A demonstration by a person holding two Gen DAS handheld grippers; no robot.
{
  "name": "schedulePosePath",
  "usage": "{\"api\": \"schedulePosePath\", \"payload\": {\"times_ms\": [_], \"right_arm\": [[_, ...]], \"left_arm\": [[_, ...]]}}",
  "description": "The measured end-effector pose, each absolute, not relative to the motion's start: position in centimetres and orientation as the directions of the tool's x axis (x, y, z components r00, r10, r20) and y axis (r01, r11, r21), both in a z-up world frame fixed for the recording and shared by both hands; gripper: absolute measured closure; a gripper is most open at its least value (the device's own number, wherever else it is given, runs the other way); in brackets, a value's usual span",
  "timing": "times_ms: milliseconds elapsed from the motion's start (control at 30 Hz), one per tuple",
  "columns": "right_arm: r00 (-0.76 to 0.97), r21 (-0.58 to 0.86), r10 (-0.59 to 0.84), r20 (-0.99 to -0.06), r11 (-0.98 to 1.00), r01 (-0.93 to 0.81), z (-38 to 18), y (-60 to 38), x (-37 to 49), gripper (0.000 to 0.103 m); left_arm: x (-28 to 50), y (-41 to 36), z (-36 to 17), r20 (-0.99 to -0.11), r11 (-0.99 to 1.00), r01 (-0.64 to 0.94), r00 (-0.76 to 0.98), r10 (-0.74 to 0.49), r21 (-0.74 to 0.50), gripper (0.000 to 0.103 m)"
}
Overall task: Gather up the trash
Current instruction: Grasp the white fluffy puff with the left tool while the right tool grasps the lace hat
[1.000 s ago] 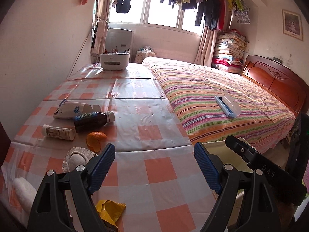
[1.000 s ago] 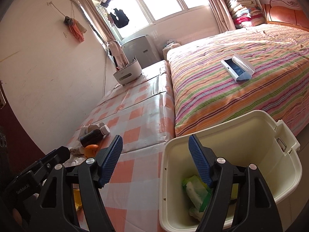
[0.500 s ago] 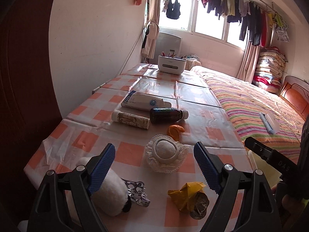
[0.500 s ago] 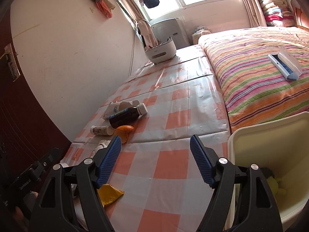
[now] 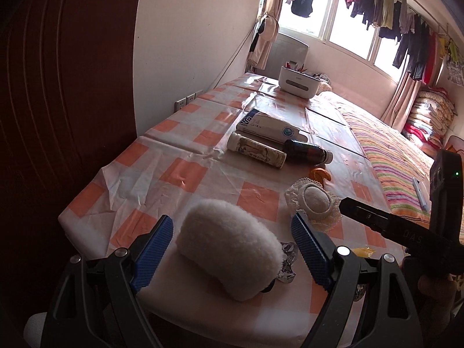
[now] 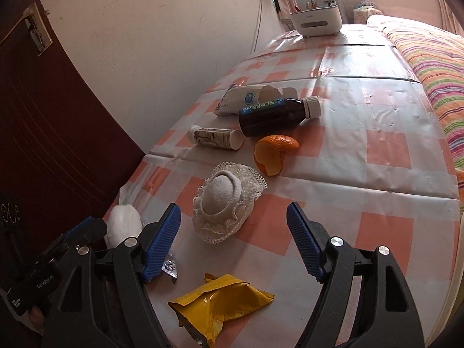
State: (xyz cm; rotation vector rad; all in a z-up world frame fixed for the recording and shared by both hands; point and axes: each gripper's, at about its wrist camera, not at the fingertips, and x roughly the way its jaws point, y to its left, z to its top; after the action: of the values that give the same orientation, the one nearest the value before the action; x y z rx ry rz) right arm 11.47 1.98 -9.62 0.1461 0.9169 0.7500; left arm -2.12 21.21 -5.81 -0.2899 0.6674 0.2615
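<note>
Fleece wad (image 5: 229, 256) between open left tool (image 5: 232, 249) pads.

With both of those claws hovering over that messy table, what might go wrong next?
Likely risks:
1. The left gripper frames the fluffy white pad, with the crumpled foil right beside it; closing might pinch only fluff and leave the foil.
2. The yellow wrapper lies near the table's front edge; a nudge from the right gripper could push it off.
</note>
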Motion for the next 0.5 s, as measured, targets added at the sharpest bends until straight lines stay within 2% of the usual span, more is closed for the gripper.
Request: {"api": "schedulePosePath", "payload": {"times_ms": [133,433,467,500], "right_arm": [[0.330,0.390,0.620,-0.712,0.740,-0.548,-10.4,3.9,12.3,0.028],[0.279,0.369,0.585,-0.762,0.746,-0.555,-11.9,6.2,14.4,0.029],[0.277,0.364,0.582,-0.764,0.744,-0.560,-12.0,6.3,14.4,0.030],[0.276,0.361,0.581,-0.766,0.744,-0.563,-12.1,6.4,14.5,0.038]], "left_arm": [[-1.8,21.3,-6.5,-0.664,0.930,-0.302,0.742,0.092,-0.210,0.022],[0.0,21.7,-8.3,-0.710,0.919,-0.316,0.702,0.059,-0.236,0.022],[0.2,21.8,-8.3,-0.709,0.918,-0.322,0.702,0.068,-0.231,0.022],[0.3,21.9,-8.4,-0.706,0.917,-0.326,0.704,0.074,-0.229,0.022]]}}
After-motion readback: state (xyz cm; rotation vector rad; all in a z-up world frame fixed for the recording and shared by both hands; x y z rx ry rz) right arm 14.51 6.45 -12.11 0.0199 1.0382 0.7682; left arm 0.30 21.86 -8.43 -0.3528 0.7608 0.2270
